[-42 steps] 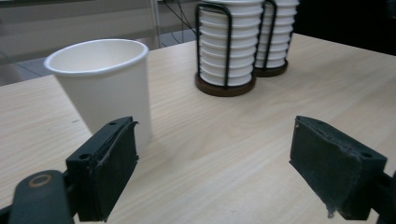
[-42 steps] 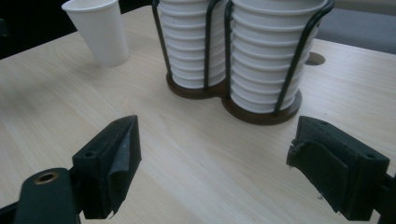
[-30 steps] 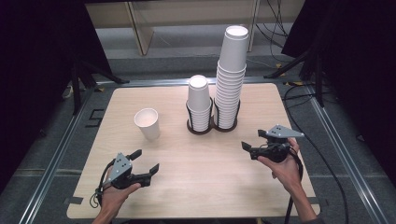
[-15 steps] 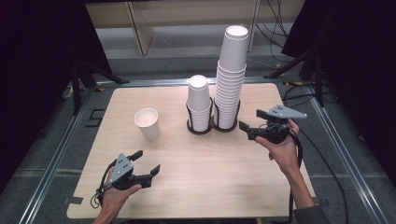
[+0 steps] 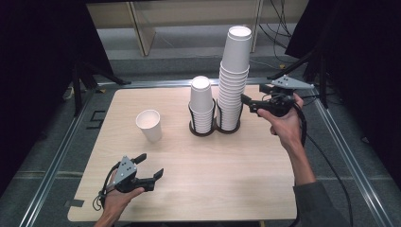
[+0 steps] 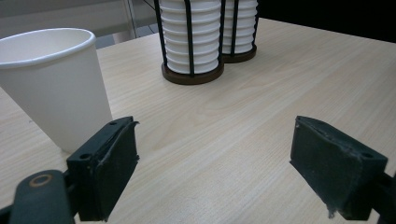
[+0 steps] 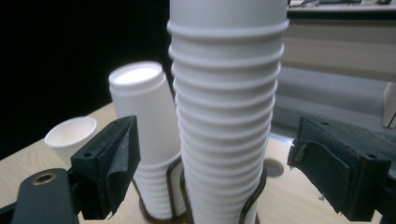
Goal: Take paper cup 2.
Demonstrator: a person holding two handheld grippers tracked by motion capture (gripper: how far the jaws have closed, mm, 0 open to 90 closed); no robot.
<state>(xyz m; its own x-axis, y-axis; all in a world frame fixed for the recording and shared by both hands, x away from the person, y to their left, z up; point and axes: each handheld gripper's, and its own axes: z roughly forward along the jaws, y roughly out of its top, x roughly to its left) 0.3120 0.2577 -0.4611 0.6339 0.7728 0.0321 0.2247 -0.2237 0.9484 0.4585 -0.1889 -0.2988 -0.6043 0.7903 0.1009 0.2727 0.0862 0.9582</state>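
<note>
Right gripper [image 5: 249,105] has its fingers wide open, lined up just beside the tall stack of white paper cups [image 5: 233,80] in the black wire holder [image 5: 215,127]. Shorter white cup stack [image 5: 201,101] sits right next to it. Left gripper [image 5: 150,166], fingers also open and empty, rests low on the light wooden surface [image 5: 227,179] near a lone upright white paper cup [image 5: 149,125].

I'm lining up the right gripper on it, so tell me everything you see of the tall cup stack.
The tall cup stack is plain white paper cups nested upside down, ribbed by their rims, upright in a black wire holder on a dark round base. It rises above the shorter stack beside it. The right gripper is open, fingers either side, not touching.

Tall white cup stack [image 5: 234,80] upright in black holder [image 5: 229,127].
</note>
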